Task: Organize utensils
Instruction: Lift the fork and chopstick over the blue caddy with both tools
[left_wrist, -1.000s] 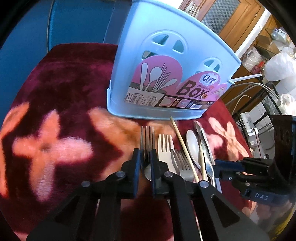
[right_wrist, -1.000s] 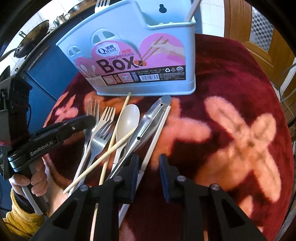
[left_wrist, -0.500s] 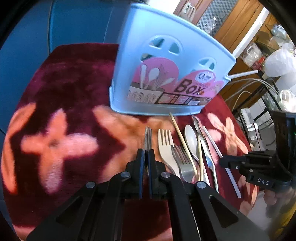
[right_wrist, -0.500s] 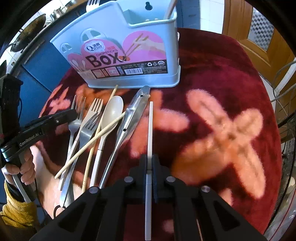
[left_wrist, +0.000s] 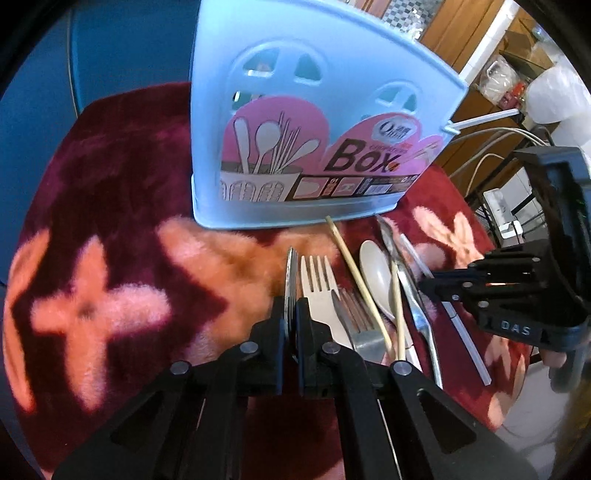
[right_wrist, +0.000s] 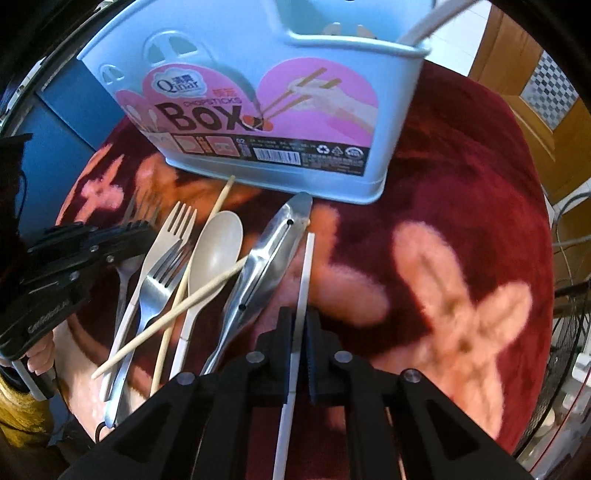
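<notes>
My left gripper (left_wrist: 290, 314) is shut on a metal fork (left_wrist: 291, 269), which stands on edge between the pads. My right gripper (right_wrist: 298, 325) is shut on a white chopstick (right_wrist: 306, 273) that points toward the light blue utensil box (right_wrist: 258, 74). The box (left_wrist: 314, 110) stands upright just behind the row of utensils, with another white chopstick (right_wrist: 424, 26) leaning in it. On the mat lie a cream fork (right_wrist: 170, 236), a second metal fork (right_wrist: 159, 280), a cream spoon (right_wrist: 216, 251), two wooden chopsticks (right_wrist: 199, 291) and metal tongs (right_wrist: 266, 258). Each gripper shows in the other's view: the right gripper (left_wrist: 428, 284) and the left gripper (right_wrist: 142, 230).
Everything rests on a dark red plush mat (right_wrist: 461, 166) with pink flower shapes, on a small round top. A blue cabinet (left_wrist: 110, 48) is behind. Cables (left_wrist: 491, 144), plastic bags and wooden doors are off to the right. A hand in a yellow sleeve (right_wrist: 22, 398) holds the left gripper.
Both grippers went from open to shut. The left closed on the metal fork, which turned onto its edge. The right shifted sideways onto the white chopstick and closed on it.
</notes>
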